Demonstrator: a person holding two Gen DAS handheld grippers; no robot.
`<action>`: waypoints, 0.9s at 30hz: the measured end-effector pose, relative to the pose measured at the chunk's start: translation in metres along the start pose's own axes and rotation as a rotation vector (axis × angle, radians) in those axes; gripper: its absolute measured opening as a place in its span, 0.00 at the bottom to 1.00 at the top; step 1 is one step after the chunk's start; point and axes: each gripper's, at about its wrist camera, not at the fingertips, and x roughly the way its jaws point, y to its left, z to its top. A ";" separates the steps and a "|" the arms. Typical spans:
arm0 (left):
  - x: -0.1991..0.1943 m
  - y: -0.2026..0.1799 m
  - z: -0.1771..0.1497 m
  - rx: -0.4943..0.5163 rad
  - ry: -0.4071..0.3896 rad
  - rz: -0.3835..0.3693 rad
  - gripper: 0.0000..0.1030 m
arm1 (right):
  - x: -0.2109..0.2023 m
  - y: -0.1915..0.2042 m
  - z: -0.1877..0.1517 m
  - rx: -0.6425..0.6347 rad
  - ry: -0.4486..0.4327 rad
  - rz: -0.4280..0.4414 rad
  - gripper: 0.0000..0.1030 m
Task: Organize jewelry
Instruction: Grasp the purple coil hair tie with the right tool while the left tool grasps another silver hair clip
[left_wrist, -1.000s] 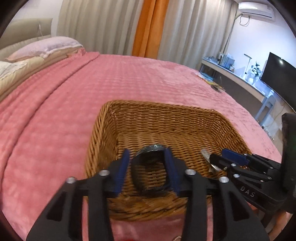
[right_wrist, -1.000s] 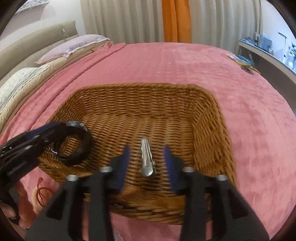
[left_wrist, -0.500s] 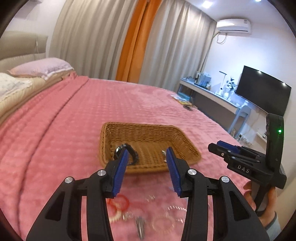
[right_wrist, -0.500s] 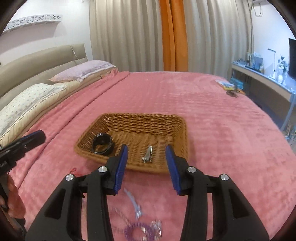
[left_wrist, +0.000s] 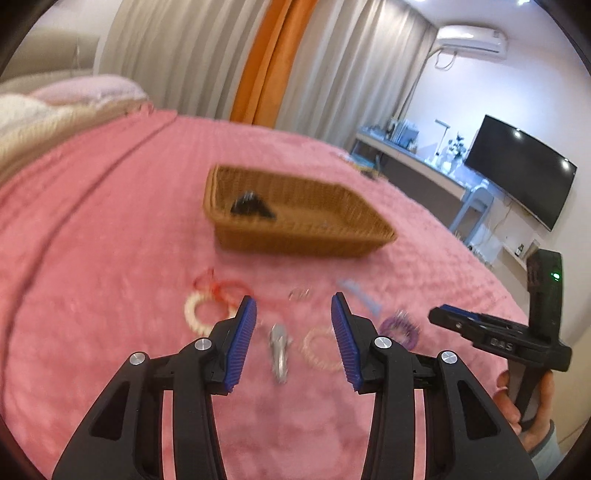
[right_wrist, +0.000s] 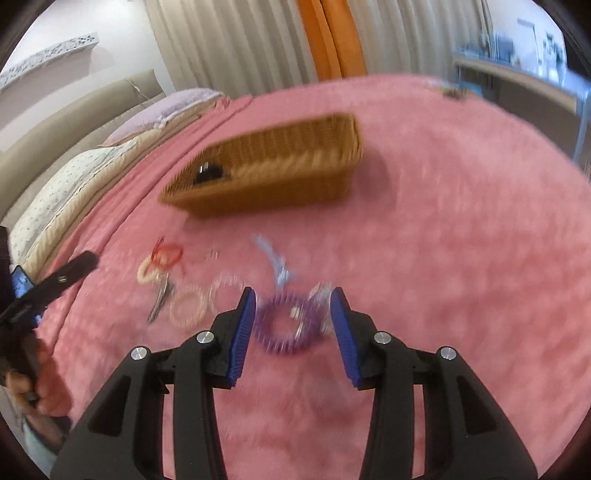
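A wicker basket (left_wrist: 295, 218) (right_wrist: 273, 166) sits on the pink bedspread with a black bracelet (left_wrist: 251, 205) (right_wrist: 208, 173) inside. Loose jewelry lies in front of it. My left gripper (left_wrist: 293, 336) is open and empty above a silver hair clip (left_wrist: 279, 350), with a pale bracelet (left_wrist: 321, 350) beside it. My right gripper (right_wrist: 291, 321) is open and empty around a purple bracelet (right_wrist: 286, 325). A white bead bracelet (left_wrist: 199, 312), a red cord (left_wrist: 225, 288) and a blue clip (right_wrist: 275, 262) lie nearby. Both views are motion-blurred.
Pillows (right_wrist: 70, 177) lie at the bed's left. A desk and a TV (left_wrist: 521, 170) stand beyond the bed's right edge. The right gripper shows at the left wrist view's right (left_wrist: 480, 328); the left gripper shows at the right wrist view's left (right_wrist: 37, 295).
Both grippers released their items into the basket, pulled back from it, and now point down at the loose jewelry in front. The black bracelet and a silver clip stayed in the basket.
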 end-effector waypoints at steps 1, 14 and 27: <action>0.003 0.002 -0.002 -0.002 0.008 0.001 0.35 | 0.002 0.001 -0.004 0.003 0.012 0.001 0.34; 0.043 0.022 -0.025 -0.056 0.143 -0.007 0.29 | 0.034 -0.001 -0.011 0.053 0.106 -0.031 0.24; 0.051 0.019 -0.028 -0.055 0.163 -0.011 0.29 | 0.022 0.028 -0.023 -0.082 0.100 -0.009 0.09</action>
